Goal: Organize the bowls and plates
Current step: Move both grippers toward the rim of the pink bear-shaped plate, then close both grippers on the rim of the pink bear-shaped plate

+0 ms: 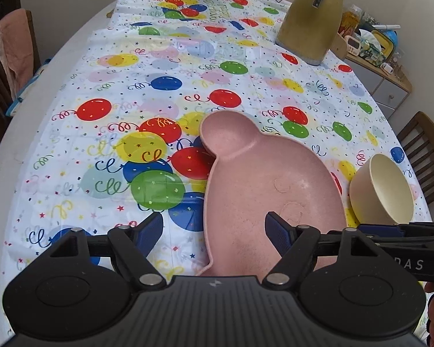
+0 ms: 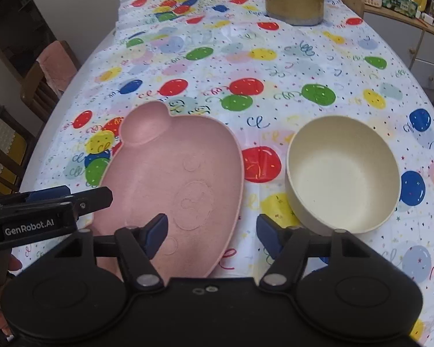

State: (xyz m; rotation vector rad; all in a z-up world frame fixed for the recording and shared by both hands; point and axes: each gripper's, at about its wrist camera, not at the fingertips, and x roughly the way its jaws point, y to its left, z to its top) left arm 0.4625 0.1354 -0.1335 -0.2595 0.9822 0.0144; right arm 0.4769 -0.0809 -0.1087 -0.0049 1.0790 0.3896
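Note:
A pink plate with a round side well lies flat on the balloon tablecloth; it also shows in the right wrist view. A cream bowl stands upright to its right, also seen in the left wrist view. My left gripper is open, straddling the plate's left edge at its near end. My right gripper is open over the plate's right near edge, left of the bowl. Neither holds anything.
A tall olive-yellow jug stands at the far right of the table. Wooden chairs stand on both sides. A cluttered cabinet is at the far right. The balloon cloth covers the table.

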